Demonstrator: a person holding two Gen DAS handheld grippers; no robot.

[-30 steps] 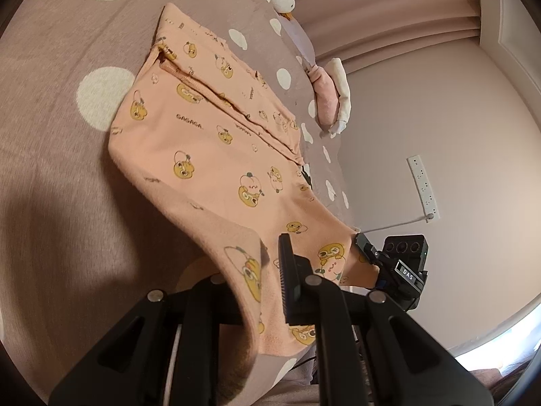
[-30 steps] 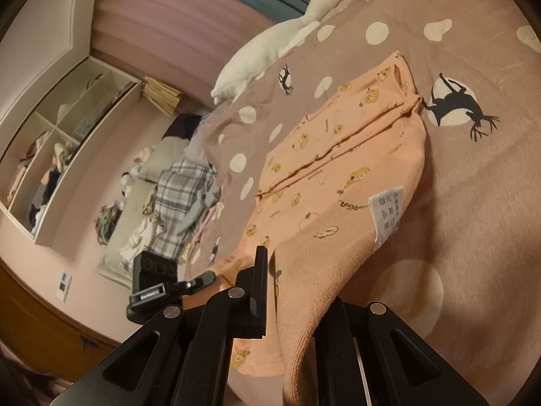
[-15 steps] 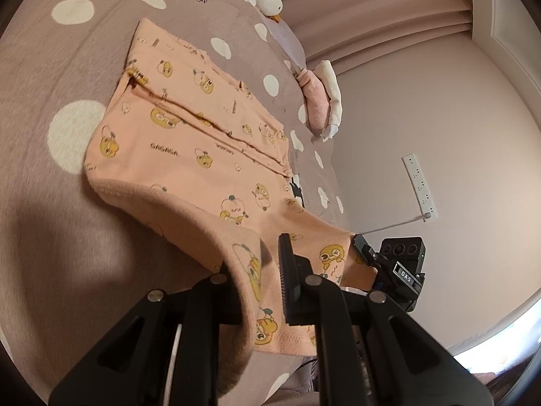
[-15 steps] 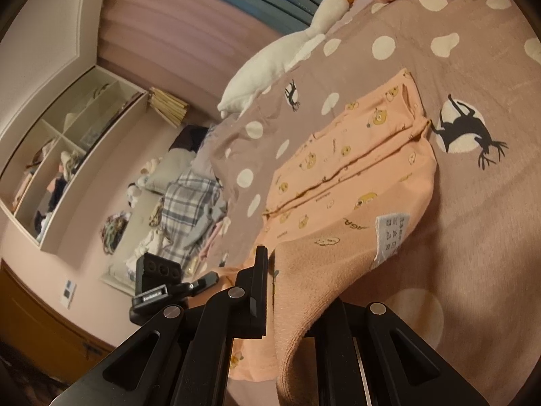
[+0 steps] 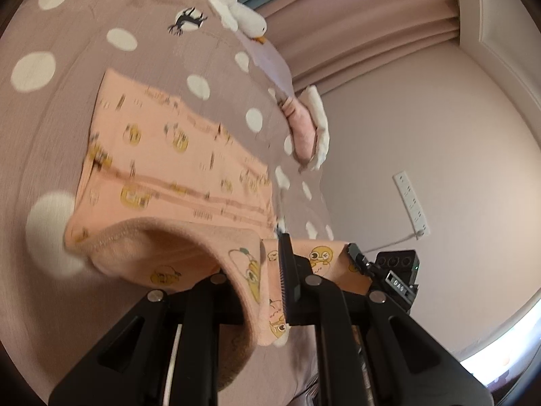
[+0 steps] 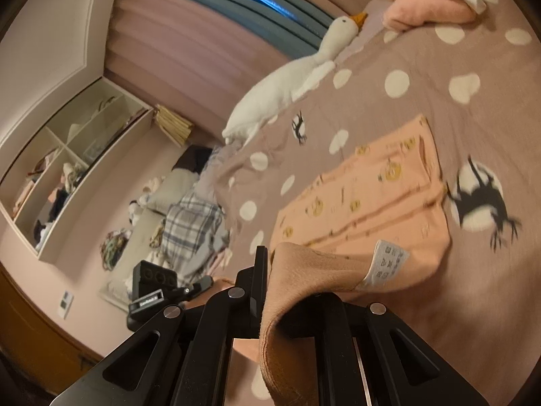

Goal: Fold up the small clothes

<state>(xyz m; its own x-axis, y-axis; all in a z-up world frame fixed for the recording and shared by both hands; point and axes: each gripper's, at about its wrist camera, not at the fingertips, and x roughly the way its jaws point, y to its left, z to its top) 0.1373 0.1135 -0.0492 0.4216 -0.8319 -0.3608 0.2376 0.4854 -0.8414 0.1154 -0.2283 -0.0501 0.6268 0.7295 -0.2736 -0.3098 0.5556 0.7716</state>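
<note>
A small peach garment (image 5: 175, 165) printed with yellow cartoon ducks lies on the mauve polka-dot bedspread (image 5: 61, 108). Its near hem is lifted off the bed and curls back over the rest. My left gripper (image 5: 267, 284) is shut on one corner of that hem. The right gripper (image 6: 270, 287) is shut on the other corner of the garment (image 6: 372, 199), whose fleecy inside and white care label (image 6: 385, 264) show. Each wrist view catches the other gripper holding the same raised edge, the right one (image 5: 358, 264) and the left one (image 6: 199, 286).
A white plush goose (image 6: 287, 77) lies at the far side of the bed, beside a pink and white folded bundle (image 6: 429, 3). Plaid bedding (image 6: 192, 230) and open shelves (image 6: 67, 169) are to the left; a wall with a power strip (image 5: 410, 203) is to the right.
Both grippers have risen and carried the near hem forward over the garment, so the fold has rolled farther toward the far end. The flat part showing is shorter.
</note>
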